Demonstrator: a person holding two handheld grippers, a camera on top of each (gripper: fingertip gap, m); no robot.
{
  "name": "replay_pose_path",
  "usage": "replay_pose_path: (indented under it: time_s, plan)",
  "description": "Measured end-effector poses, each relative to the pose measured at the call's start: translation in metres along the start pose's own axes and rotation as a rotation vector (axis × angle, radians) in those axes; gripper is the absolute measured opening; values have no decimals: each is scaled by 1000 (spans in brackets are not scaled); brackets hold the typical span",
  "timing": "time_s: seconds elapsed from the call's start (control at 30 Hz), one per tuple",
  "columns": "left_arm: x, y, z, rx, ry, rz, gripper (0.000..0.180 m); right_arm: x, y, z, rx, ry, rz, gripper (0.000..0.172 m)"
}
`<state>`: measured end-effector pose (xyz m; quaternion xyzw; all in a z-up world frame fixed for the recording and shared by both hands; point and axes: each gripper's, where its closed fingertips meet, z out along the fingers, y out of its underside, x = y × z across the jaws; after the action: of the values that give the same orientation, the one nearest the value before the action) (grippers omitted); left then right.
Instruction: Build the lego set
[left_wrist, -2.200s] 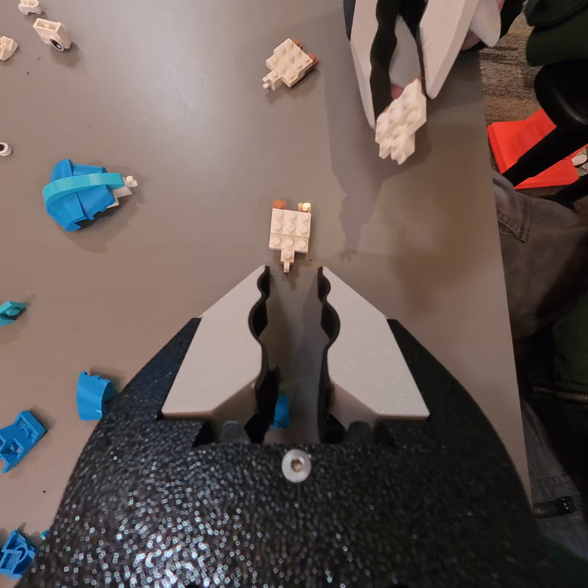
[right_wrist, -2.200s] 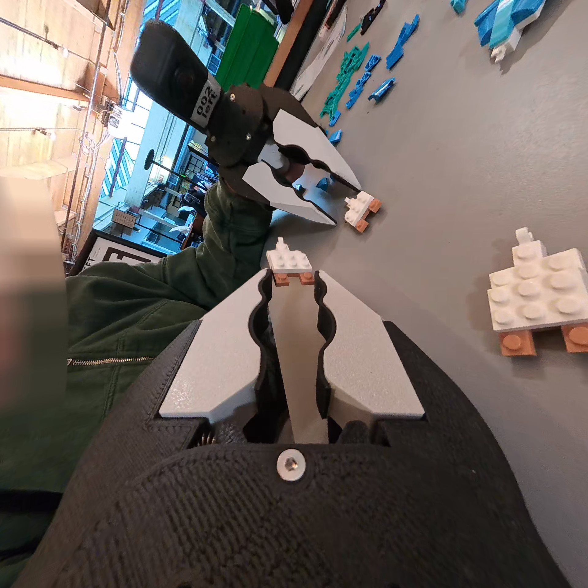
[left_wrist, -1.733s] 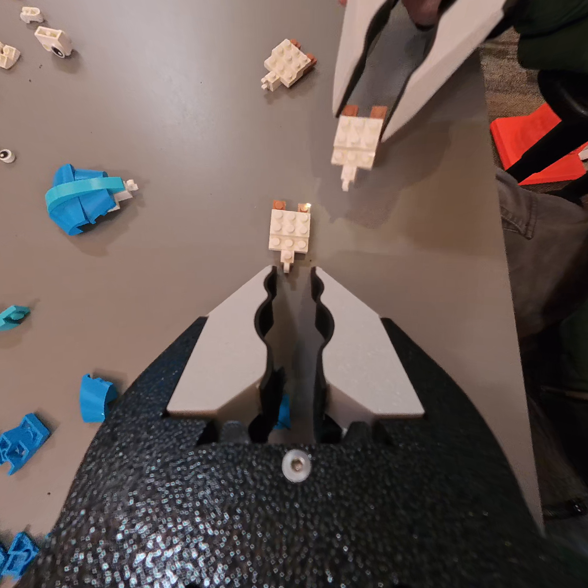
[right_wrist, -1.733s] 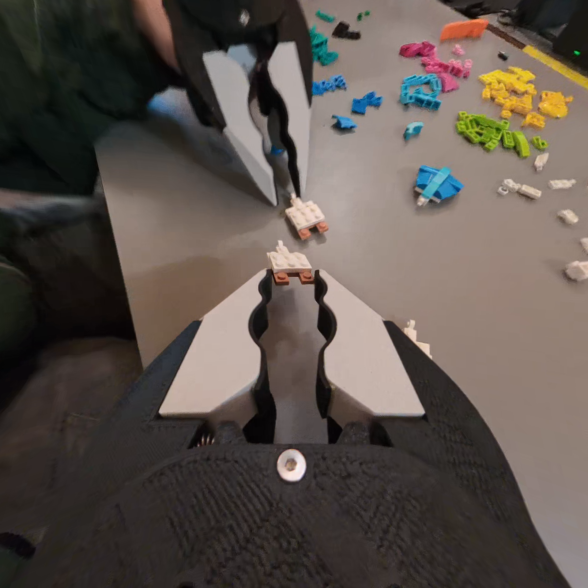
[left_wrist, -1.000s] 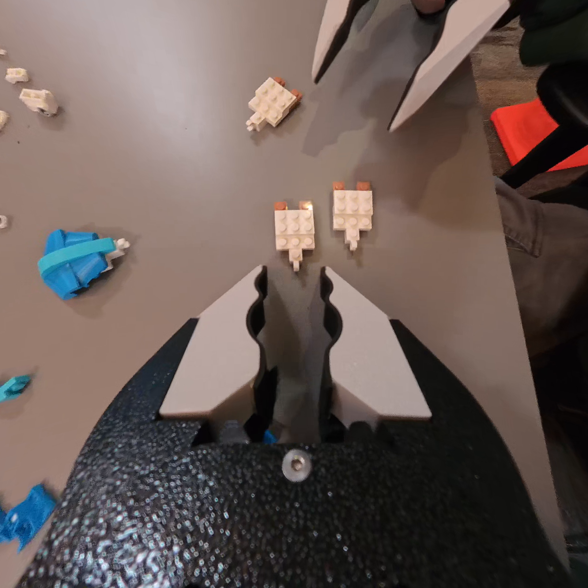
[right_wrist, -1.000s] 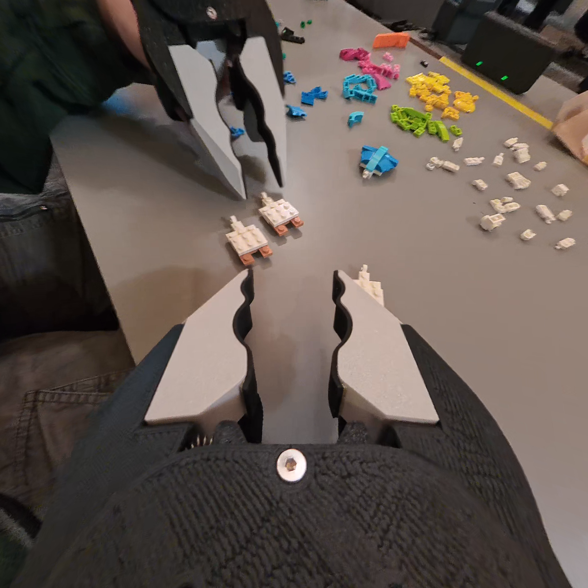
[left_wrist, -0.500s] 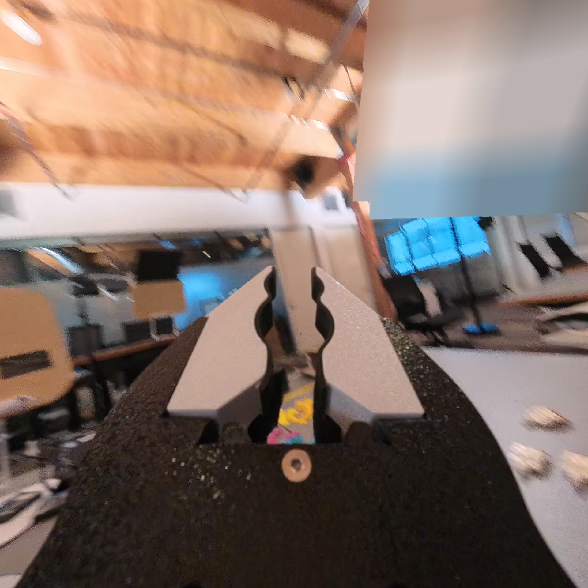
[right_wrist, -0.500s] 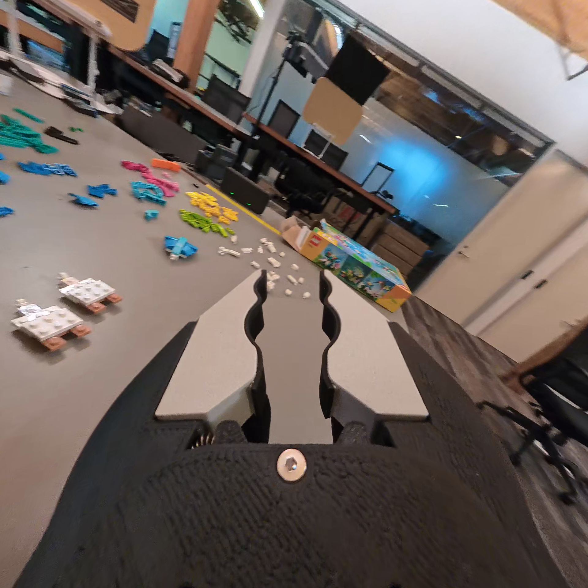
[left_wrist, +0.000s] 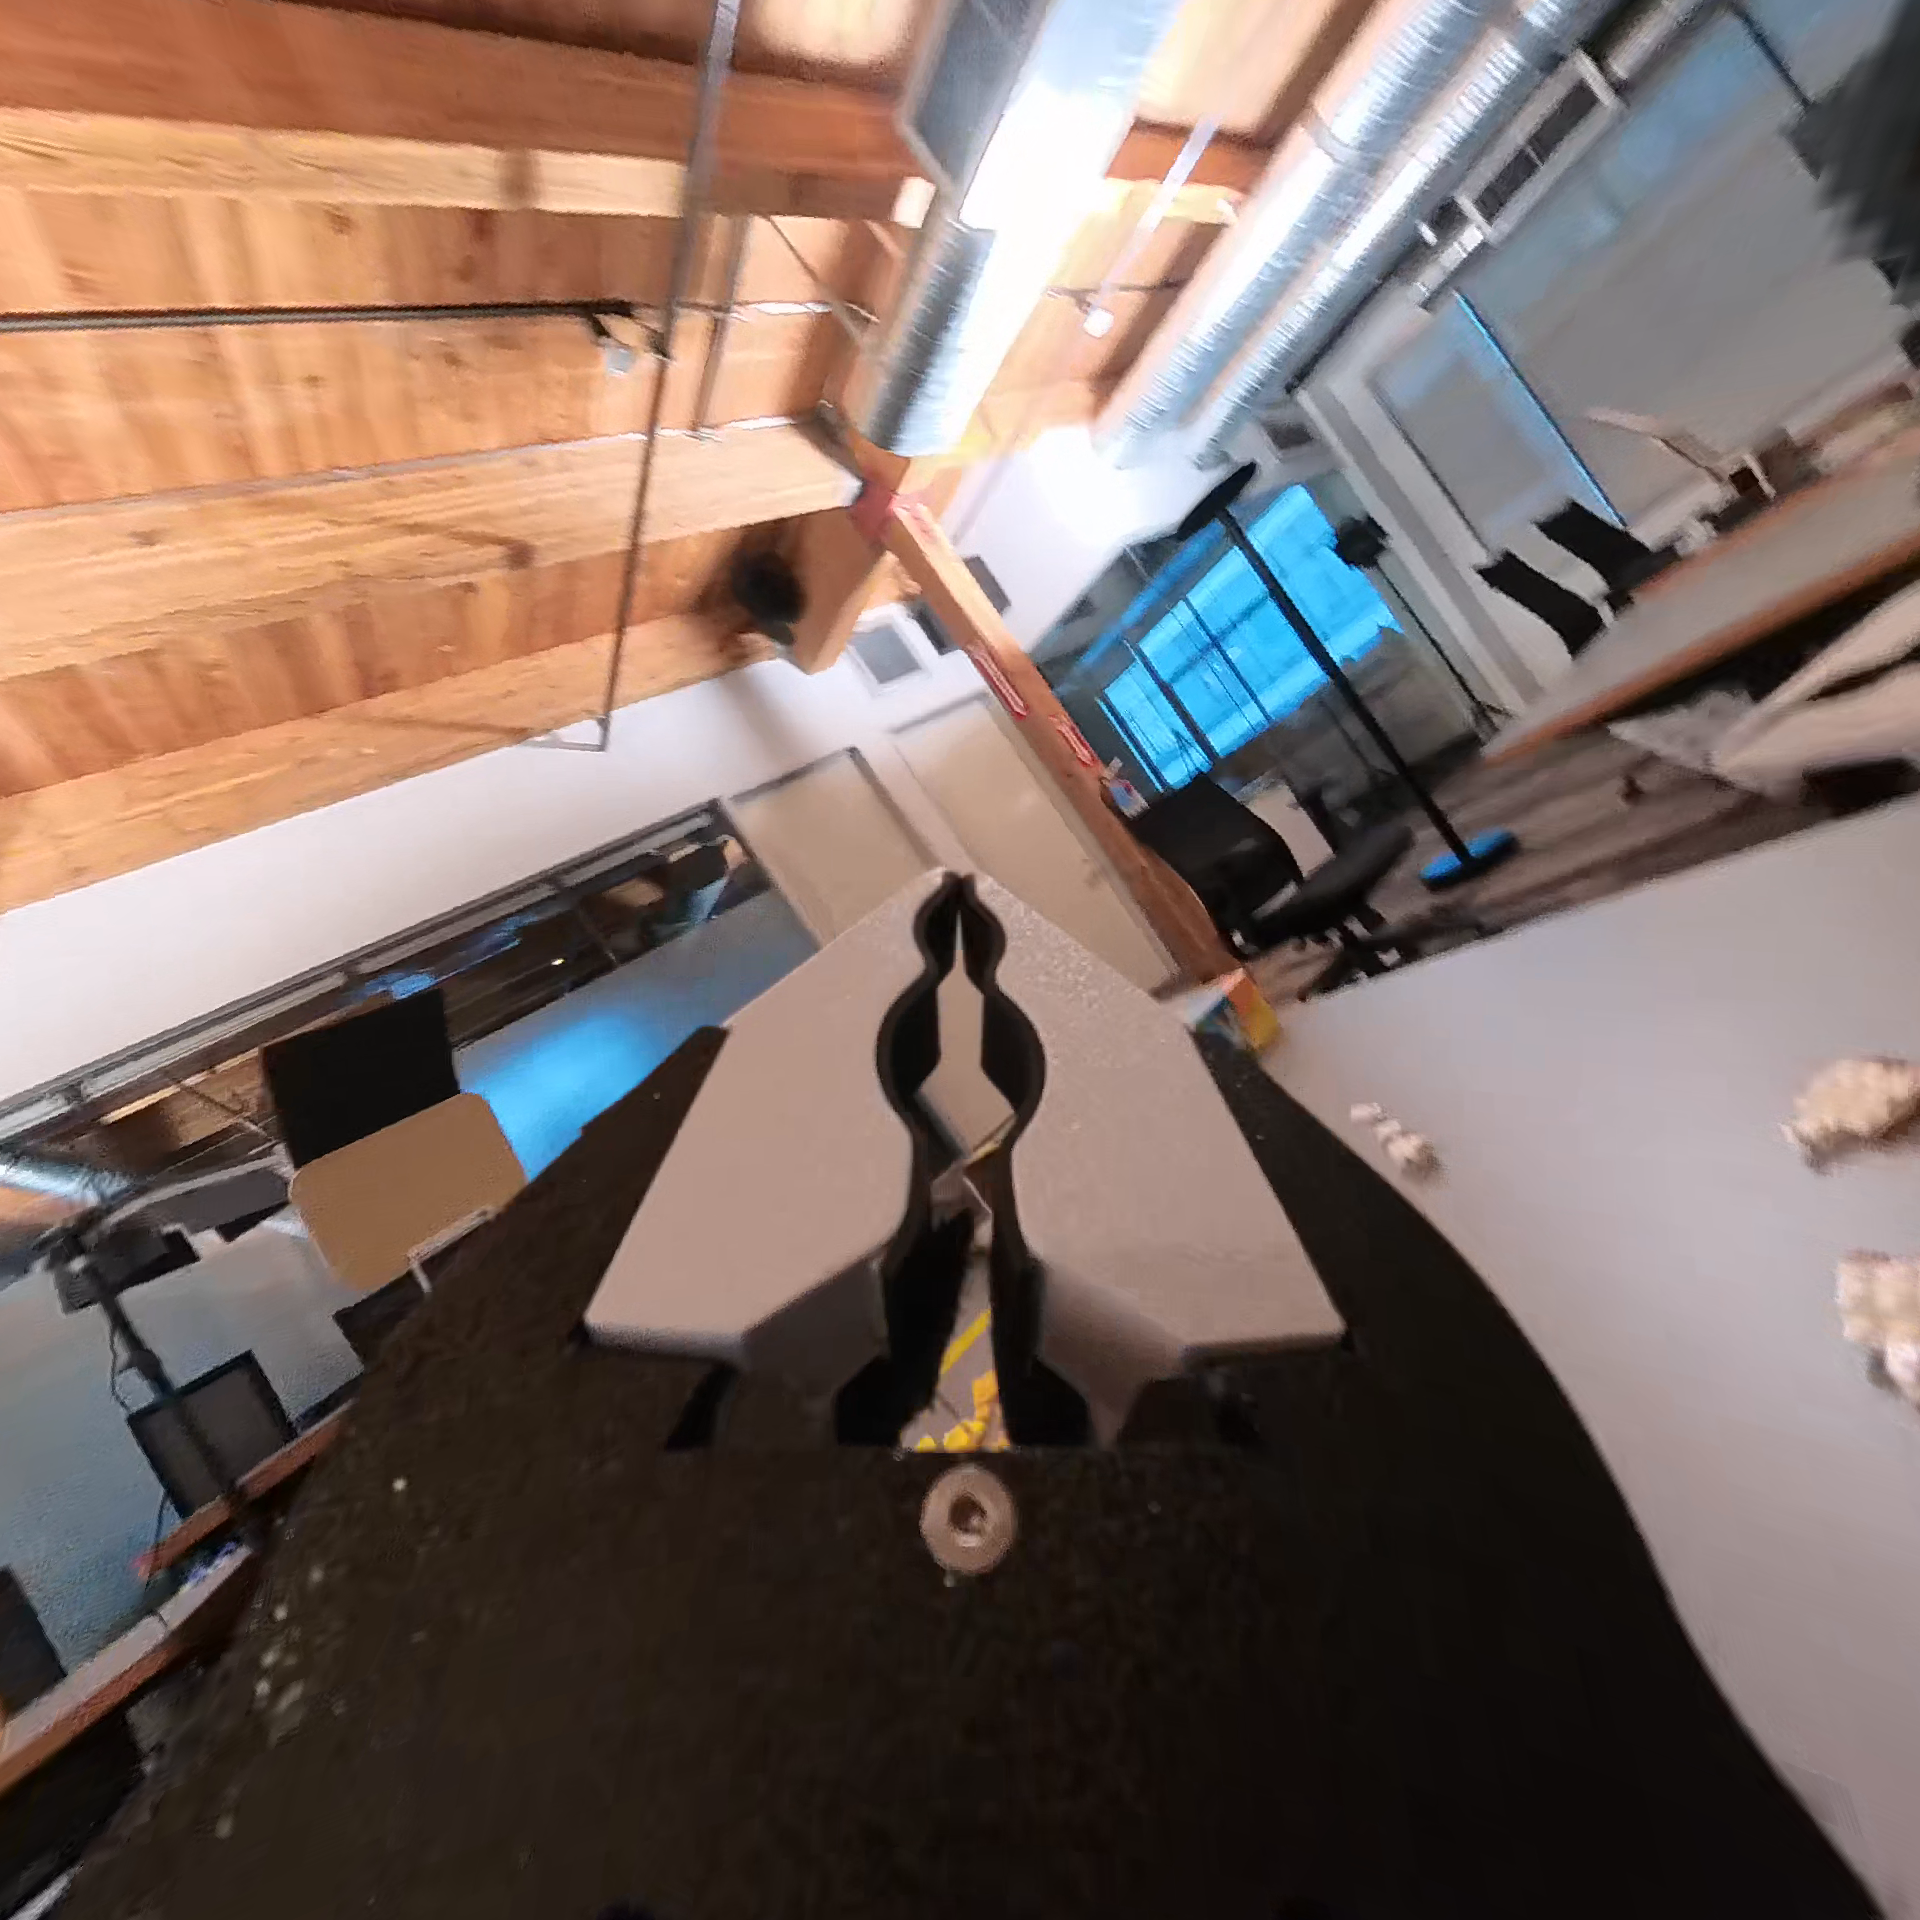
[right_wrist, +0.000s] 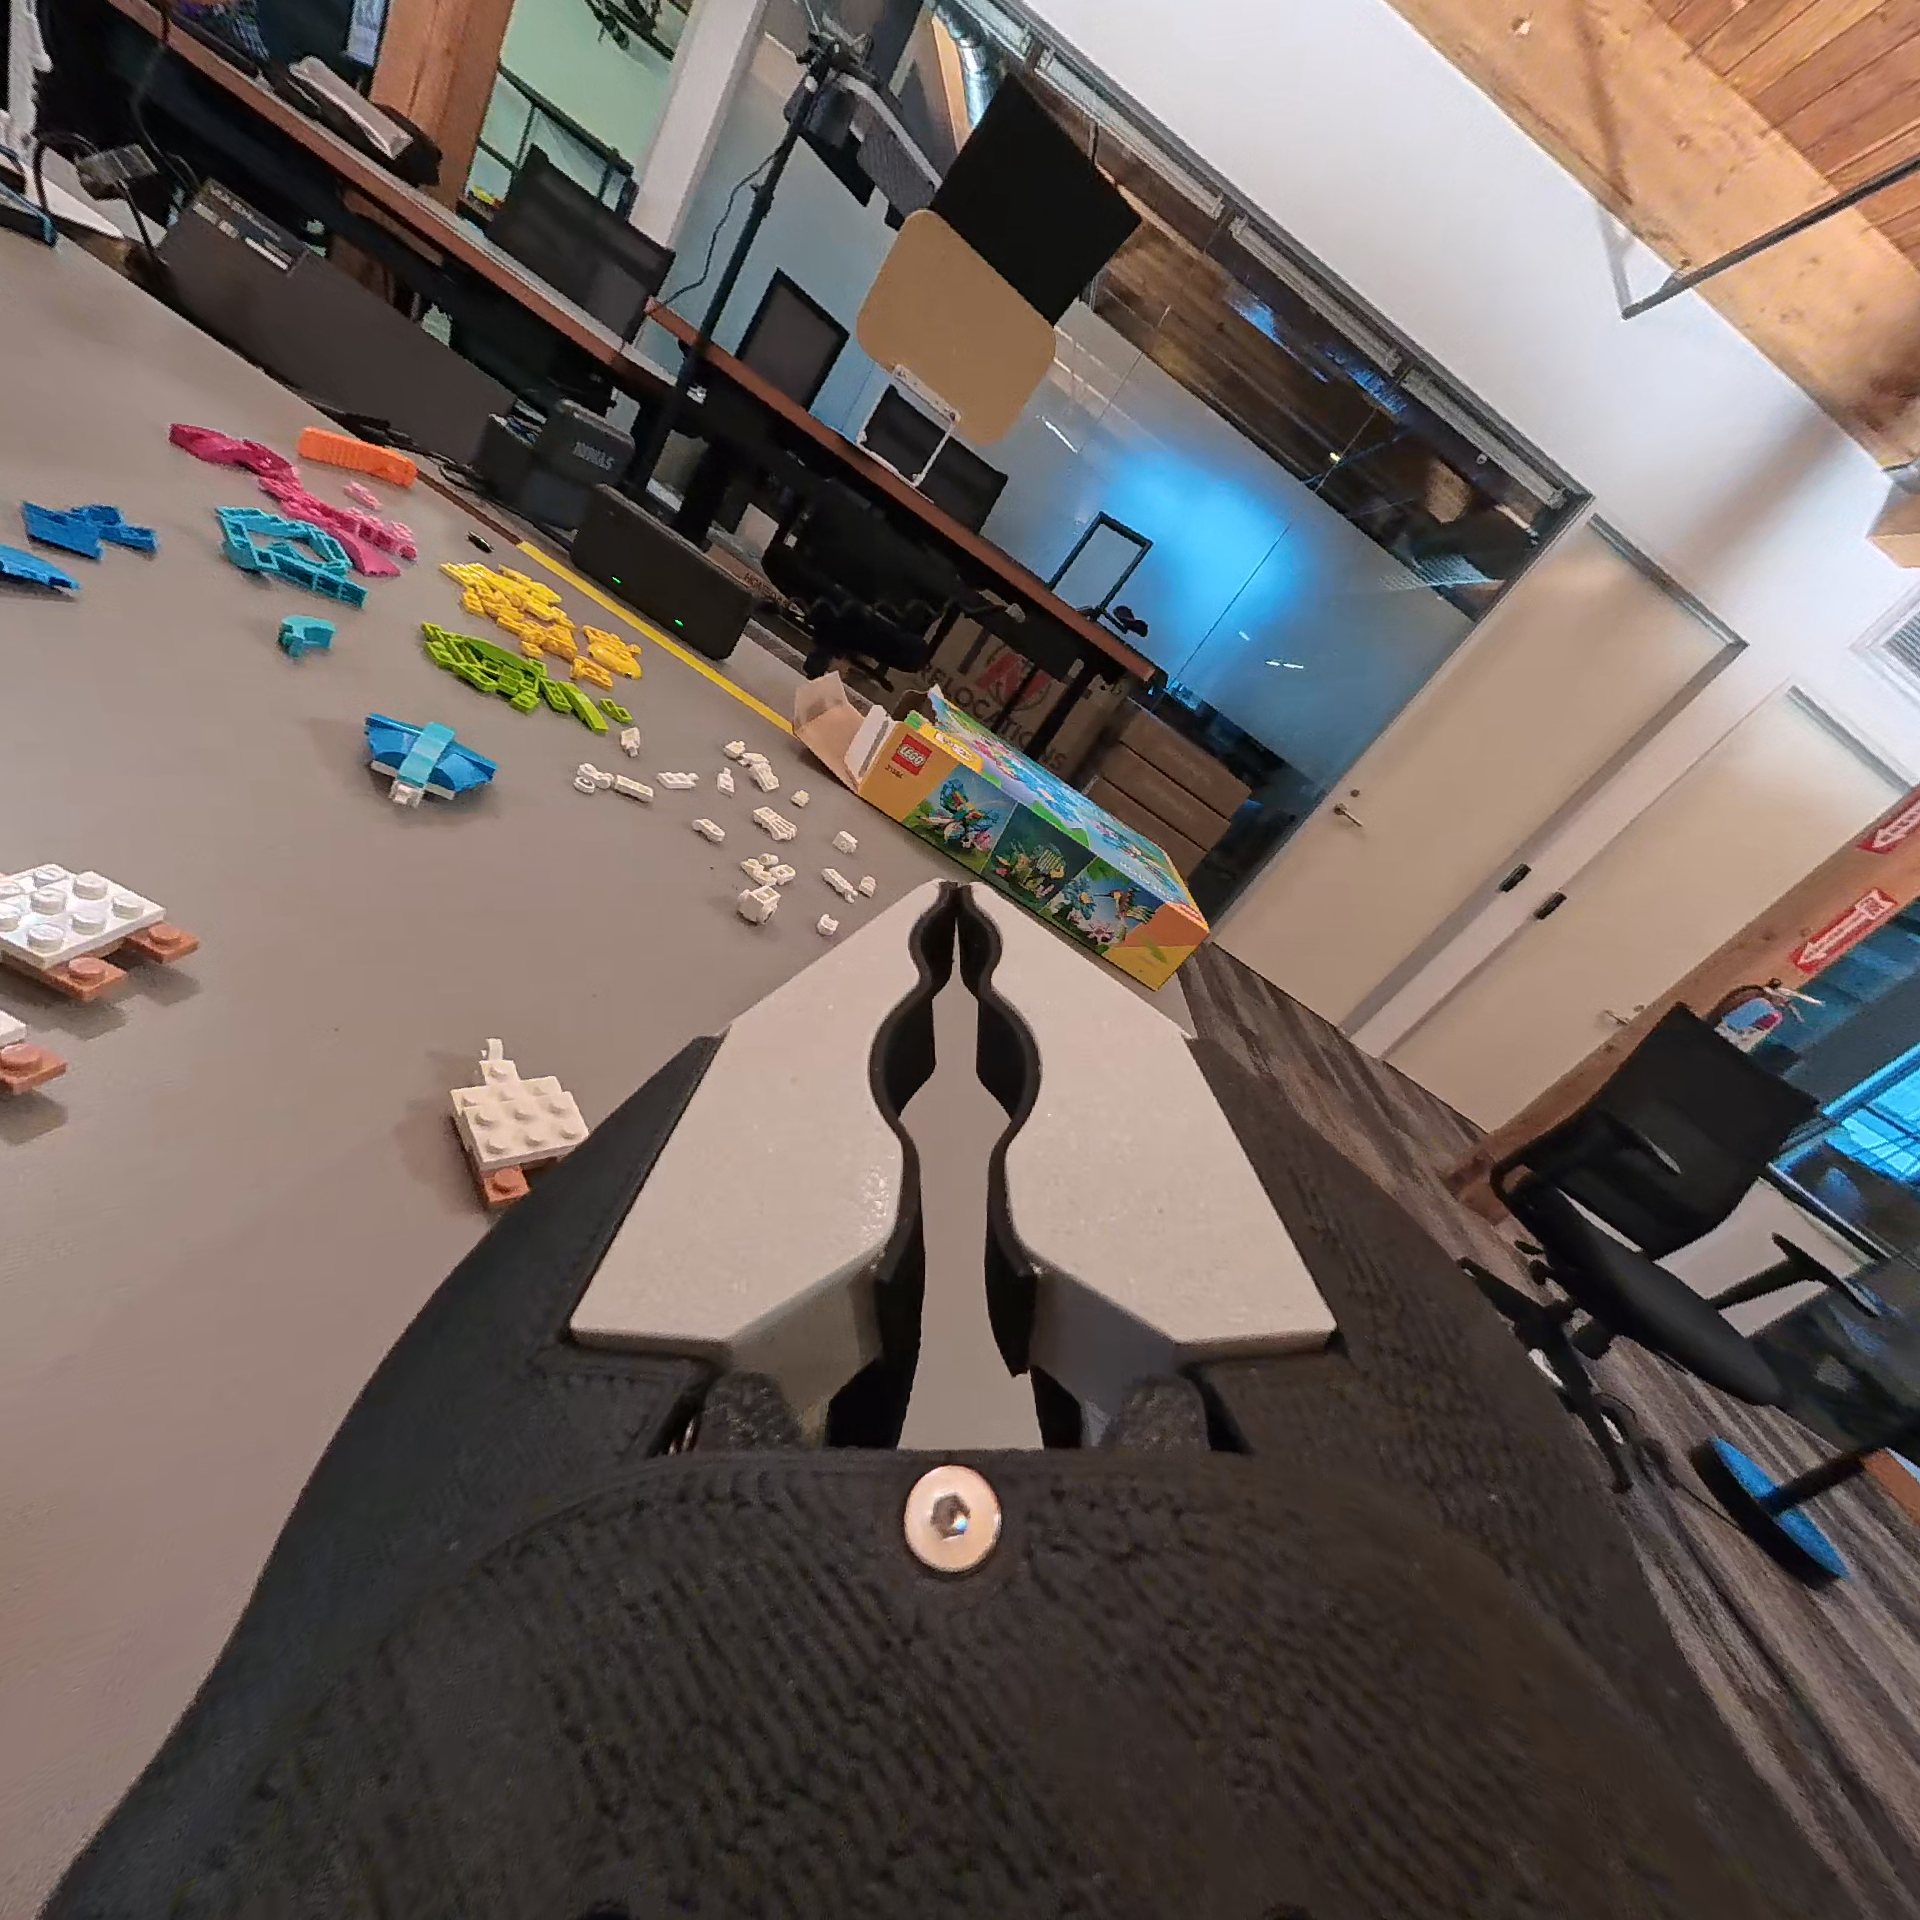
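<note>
Open-plan office, desks (right_wrist: 582, 312), swivel chairs (right_wrist: 1662, 1195)

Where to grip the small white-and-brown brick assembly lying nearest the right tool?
Probably the white plate stack across its two long sides, coming from above: it lies flat on the grey table, the thin peg end and brown feet offer less to pinch.

A grey table (right_wrist: 312, 1299) carried sorted coloured brick piles (right_wrist: 520, 634), 3 white-and-brown brick assemblies (right_wrist: 514, 1127) and a printed box (right_wrist: 1039, 842).
</note>
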<state>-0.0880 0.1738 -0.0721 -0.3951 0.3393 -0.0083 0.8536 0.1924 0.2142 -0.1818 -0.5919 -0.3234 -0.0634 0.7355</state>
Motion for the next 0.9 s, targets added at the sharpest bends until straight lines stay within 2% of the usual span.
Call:
replay_pose_path:
  time_s: [0.03, 0.1, 0.4, 0.53, 0.67, 0.9]
  plan:
    - [11, 8, 6, -21, 31, 33, 0, 0, 1, 0, 1, 2, 0, 0]
    - [29, 19, 12, -36, 84, 71, 0, 1, 3, 2, -2, 1, 3, 0]
    - [70, 35, -5, -13, 226, -144, 0, 7, 29, 12, -81, 51, 18, 0]
    - [85, 24, -12, 34, 289, -59, 0, 10, 39, 15, -121, 78, -5, 0]
    - [83, 22, -12, -10, 232, 51, 0, 15, 41, 15, -140, 122, -49, 0]
    - [93, 18, -17, 38, 269, 128, 0, 16, 47, 16, -180, 129, -109, 0]
